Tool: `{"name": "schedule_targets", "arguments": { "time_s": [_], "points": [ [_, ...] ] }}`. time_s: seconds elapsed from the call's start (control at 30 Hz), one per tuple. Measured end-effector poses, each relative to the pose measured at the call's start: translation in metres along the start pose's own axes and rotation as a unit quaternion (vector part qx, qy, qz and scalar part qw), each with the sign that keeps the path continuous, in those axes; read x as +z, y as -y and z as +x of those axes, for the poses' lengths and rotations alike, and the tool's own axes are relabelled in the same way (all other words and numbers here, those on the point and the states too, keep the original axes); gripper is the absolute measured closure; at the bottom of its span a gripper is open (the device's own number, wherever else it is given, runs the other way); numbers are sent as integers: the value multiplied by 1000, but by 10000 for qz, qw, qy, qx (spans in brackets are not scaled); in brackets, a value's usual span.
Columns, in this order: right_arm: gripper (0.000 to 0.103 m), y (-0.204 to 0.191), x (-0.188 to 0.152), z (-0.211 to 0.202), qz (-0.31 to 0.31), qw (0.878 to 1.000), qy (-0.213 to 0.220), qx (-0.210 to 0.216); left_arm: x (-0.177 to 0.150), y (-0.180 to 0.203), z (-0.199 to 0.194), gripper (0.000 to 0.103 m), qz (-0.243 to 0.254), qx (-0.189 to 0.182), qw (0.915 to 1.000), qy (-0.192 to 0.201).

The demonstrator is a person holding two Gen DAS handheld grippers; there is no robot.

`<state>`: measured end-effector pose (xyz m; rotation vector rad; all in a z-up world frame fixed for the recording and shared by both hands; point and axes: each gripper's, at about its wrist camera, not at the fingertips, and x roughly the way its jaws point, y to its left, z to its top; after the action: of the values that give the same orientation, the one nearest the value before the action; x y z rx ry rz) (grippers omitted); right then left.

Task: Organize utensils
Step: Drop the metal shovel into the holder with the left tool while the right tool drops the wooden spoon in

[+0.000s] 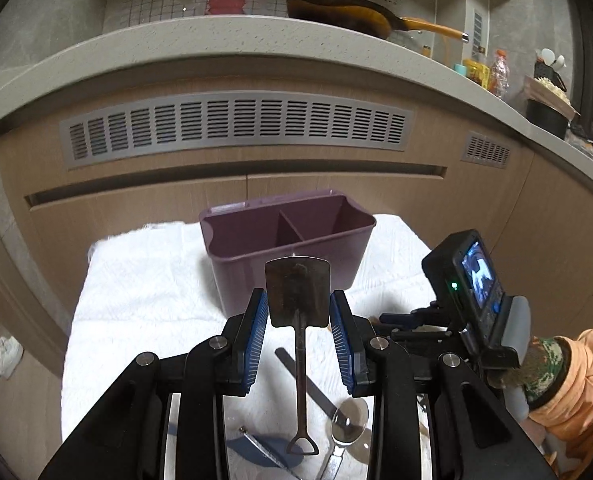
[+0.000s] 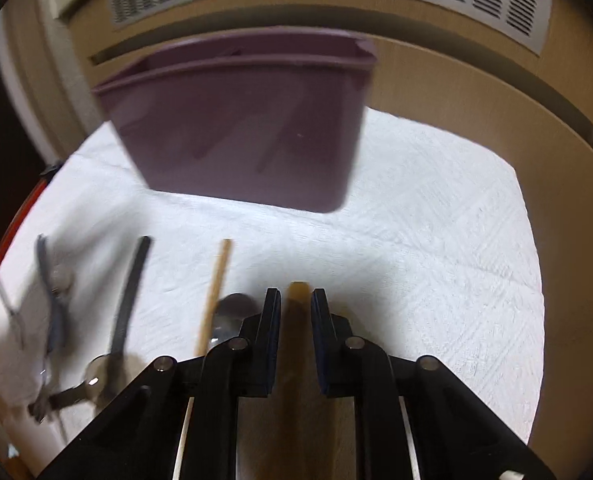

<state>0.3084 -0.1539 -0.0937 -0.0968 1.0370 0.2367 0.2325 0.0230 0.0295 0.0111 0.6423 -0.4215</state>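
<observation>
A purple two-compartment bin (image 1: 288, 240) stands on a white towel (image 1: 144, 288); it also shows in the right wrist view (image 2: 240, 132). My left gripper (image 1: 298, 308) is shut on a shovel-shaped metal spoon (image 1: 296, 292), held above the towel in front of the bin, handle hanging down. My right gripper (image 2: 296, 304) has its jaws narrowly apart around a brown wooden utensil (image 2: 298, 292) low over the towel; contact is unclear. Loose on the towel lie a metal spoon (image 1: 350, 416), a dark flat handle (image 2: 130, 292), a wooden chopstick (image 2: 216, 292) and a blue utensil (image 2: 50, 292).
Wooden cabinet fronts with a grey vent grille (image 1: 236, 128) rise just behind the towel. A countertop (image 1: 216, 40) above holds a pan (image 1: 344, 12) and bottles. The right gripper's camera (image 1: 472, 276) and the person's sleeve (image 1: 576, 380) are at the right.
</observation>
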Motion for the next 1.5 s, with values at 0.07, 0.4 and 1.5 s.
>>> {"name": "schedule_targets", "arguments": {
  "time_s": [0.07, 0.4, 1.5],
  "points": [
    [87, -1, -1, 0, -58, 10000, 67, 7, -4, -3, 2, 70, -106, 0, 9999, -53],
    [91, -2, -8, -45, -20, 9985, 458, 310, -21, -6, 2, 70, -388, 39, 9990, -215],
    [91, 2, 163, -186, -541, 9567, 2849, 231, 159, -26, 52, 70, -174, 483, 9862, 1573]
  ]
}}
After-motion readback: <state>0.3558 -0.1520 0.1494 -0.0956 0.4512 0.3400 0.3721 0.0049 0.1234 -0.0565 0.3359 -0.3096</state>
